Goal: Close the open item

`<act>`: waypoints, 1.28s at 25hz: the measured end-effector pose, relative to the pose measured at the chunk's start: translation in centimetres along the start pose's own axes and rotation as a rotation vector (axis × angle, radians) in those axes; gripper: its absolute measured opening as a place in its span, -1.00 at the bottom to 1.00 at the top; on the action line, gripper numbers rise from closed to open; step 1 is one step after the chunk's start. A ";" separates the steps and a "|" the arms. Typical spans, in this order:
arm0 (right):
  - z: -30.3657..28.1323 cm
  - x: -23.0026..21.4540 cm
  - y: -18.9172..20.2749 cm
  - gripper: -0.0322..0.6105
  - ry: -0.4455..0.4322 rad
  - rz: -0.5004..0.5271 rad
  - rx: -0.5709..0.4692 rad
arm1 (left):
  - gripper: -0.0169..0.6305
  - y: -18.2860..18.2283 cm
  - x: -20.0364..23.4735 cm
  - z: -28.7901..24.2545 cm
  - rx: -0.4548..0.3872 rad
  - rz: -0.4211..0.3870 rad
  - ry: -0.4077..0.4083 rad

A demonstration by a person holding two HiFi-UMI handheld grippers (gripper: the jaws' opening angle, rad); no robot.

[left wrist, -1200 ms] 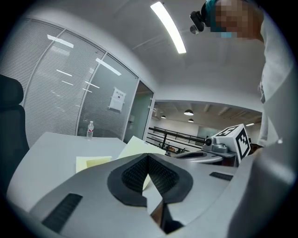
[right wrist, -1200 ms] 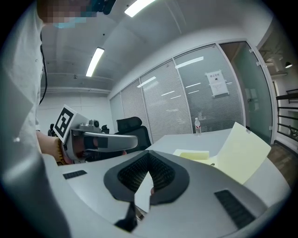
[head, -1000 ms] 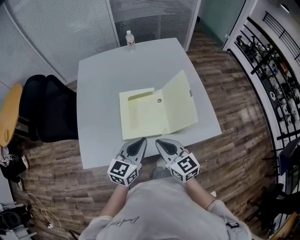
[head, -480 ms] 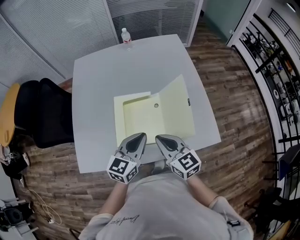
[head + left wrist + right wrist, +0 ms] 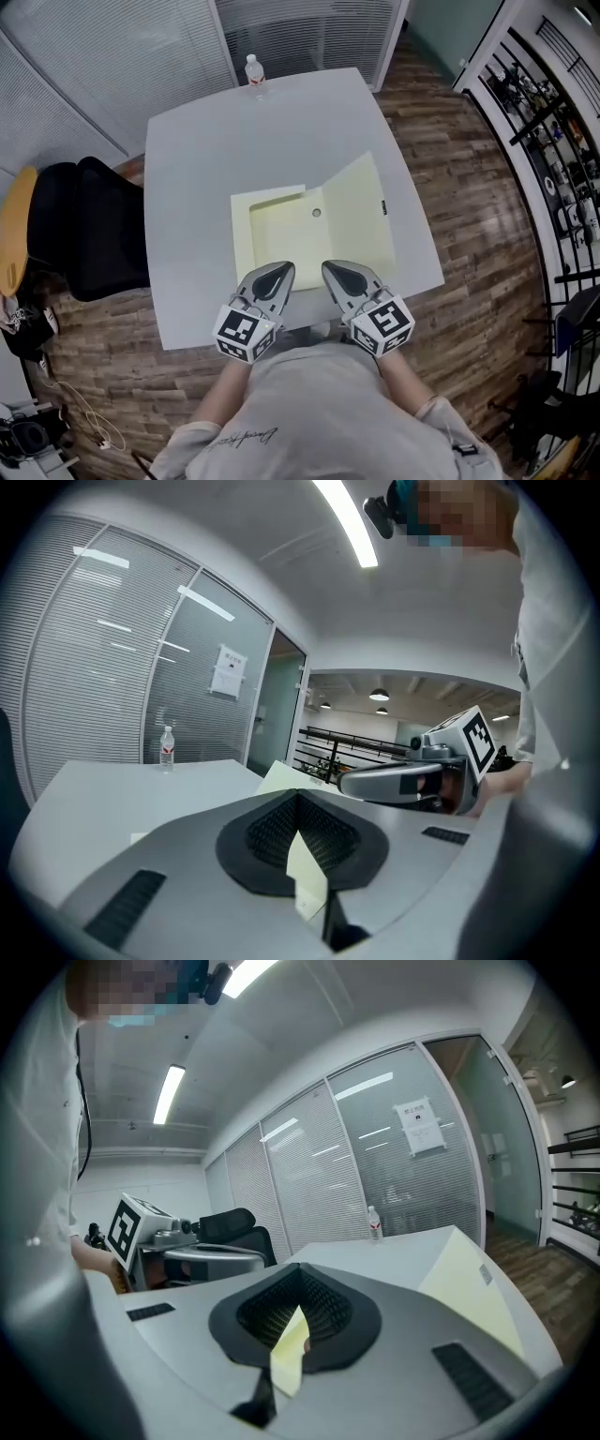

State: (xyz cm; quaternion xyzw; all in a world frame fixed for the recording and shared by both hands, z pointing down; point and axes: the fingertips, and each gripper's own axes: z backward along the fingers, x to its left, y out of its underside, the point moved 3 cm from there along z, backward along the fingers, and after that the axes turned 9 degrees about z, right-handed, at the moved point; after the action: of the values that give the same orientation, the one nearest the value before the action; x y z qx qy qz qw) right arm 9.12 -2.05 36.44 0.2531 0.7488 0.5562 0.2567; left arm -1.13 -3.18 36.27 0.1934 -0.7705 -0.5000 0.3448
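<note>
Hovering shut and empty, the left gripper [image 5: 279,270] and right gripper [image 5: 334,269] risked skidding the folder [image 5: 286,234] across the table [image 5: 197,150] when pushing its raised flap [image 5: 361,220].

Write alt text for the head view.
An open yellow folder lies on a grey table, its right flap raised. Left claw and right claw, both shut, point at its near edge; a bottle stands far back.
</note>
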 end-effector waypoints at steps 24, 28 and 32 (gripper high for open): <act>11.5 -14.3 3.0 -0.86 0.527 -0.085 0.036 | -0.92 -0.8 -0.1 -5.2 0.038 -0.014 0.168; 11.7 -15.1 4.3 -0.86 0.532 -0.094 0.062 | -0.92 -1.0 0.2 -5.5 0.044 -0.013 0.159; 11.3 -15.5 5.0 -0.86 0.517 -0.098 0.073 | -0.92 -0.7 0.6 -5.8 0.059 -0.008 0.145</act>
State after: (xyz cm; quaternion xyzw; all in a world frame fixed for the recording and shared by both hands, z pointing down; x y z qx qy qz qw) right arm 28.57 -3.13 40.01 0.0754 0.8203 0.5621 0.0742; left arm 2.56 -7.54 37.38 0.2423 -0.7571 -0.4630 0.3919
